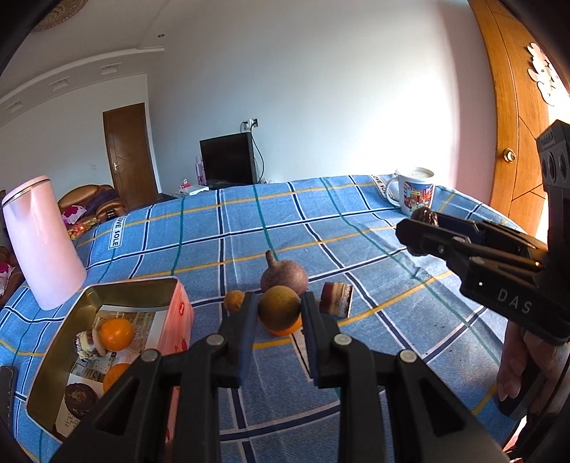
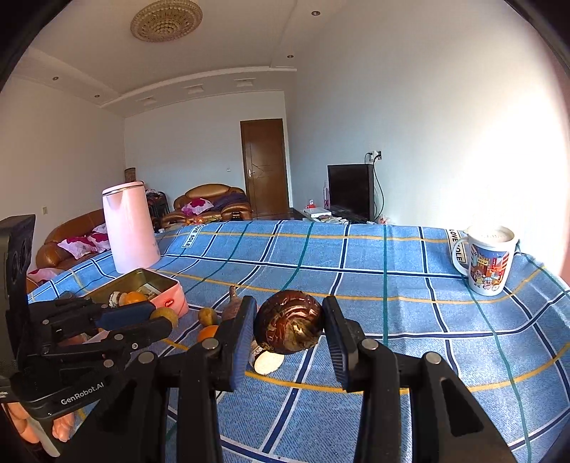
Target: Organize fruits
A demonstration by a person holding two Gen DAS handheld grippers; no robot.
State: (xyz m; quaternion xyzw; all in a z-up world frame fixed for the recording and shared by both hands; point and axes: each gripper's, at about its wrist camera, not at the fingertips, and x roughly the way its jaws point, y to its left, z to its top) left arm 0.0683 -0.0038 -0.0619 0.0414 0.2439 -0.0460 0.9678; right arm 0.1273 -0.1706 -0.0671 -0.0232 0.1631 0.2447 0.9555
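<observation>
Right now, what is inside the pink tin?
In the pink tin lie two oranges, a layered brown-and-cream piece and a dark round item on printed paper. The near corner is covered by the left gripper, so anything there is hidden.

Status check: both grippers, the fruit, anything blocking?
Left gripper shut on yellow-green fruit. Right gripper shut on dark brown fruit. Tin unobstructed.

You see a room with white walls and a stepped white ceiling carrying a round ornament. At the far wall stands a brown door, and beside it a dark television. A brown leather sofa sits on the left. Strong daylight comes from the right side.
</observation>
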